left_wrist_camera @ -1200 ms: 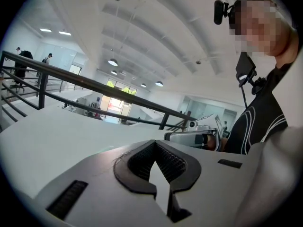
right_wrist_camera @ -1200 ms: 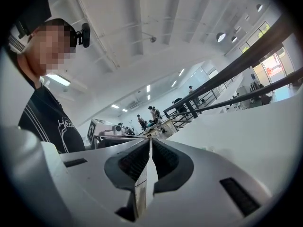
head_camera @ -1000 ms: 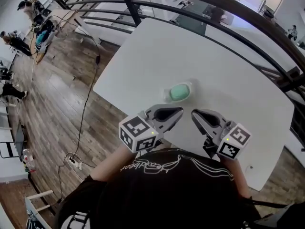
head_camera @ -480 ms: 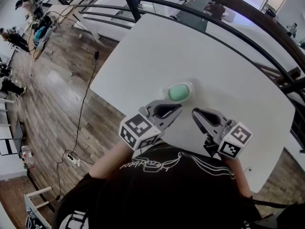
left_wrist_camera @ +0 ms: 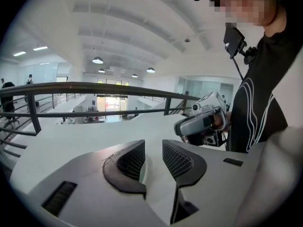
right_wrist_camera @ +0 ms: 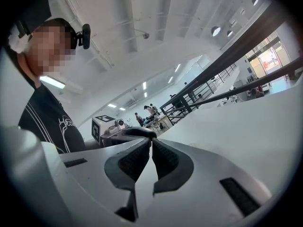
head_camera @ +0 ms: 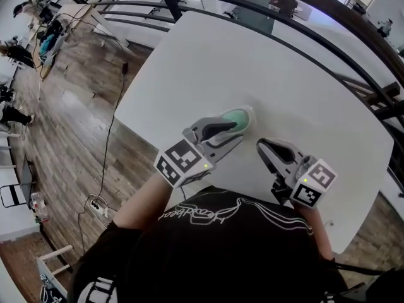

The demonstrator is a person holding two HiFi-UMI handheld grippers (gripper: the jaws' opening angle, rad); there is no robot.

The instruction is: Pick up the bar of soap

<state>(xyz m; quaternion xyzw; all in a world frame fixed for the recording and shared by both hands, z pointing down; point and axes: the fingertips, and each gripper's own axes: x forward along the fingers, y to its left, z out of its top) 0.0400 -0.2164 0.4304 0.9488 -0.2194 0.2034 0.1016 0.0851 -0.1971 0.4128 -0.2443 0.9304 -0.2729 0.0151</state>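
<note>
A mint-green bar of soap (head_camera: pixel 239 117) lies in a shallow pale dish (head_camera: pixel 252 112) on the white table (head_camera: pixel 297 68). In the head view my left gripper (head_camera: pixel 236 129) reaches over the soap's near side and hides part of it. Its jaws are opening, with a narrow gap between them. In the left gripper view that left gripper (left_wrist_camera: pixel 152 146) has nothing gripped, and the soap does not show clearly there. My right gripper (head_camera: pixel 261 148) hovers to the right of the soap, apart from it. In its own view the right gripper (right_wrist_camera: pixel 151 142) has its tips together and holds nothing.
A dark metal railing (head_camera: pixel 328 14) curves round the table's far side. Wooden floor (head_camera: pixel 69 106) with a black cable (head_camera: pixel 113 137) lies to the left, below the table's left edge. Several people stand far off at the upper left (head_camera: pixel 25 5).
My left gripper has moved forward from beside the right one to over the soap's near side, and its jaws have parted. The right gripper has barely moved.
</note>
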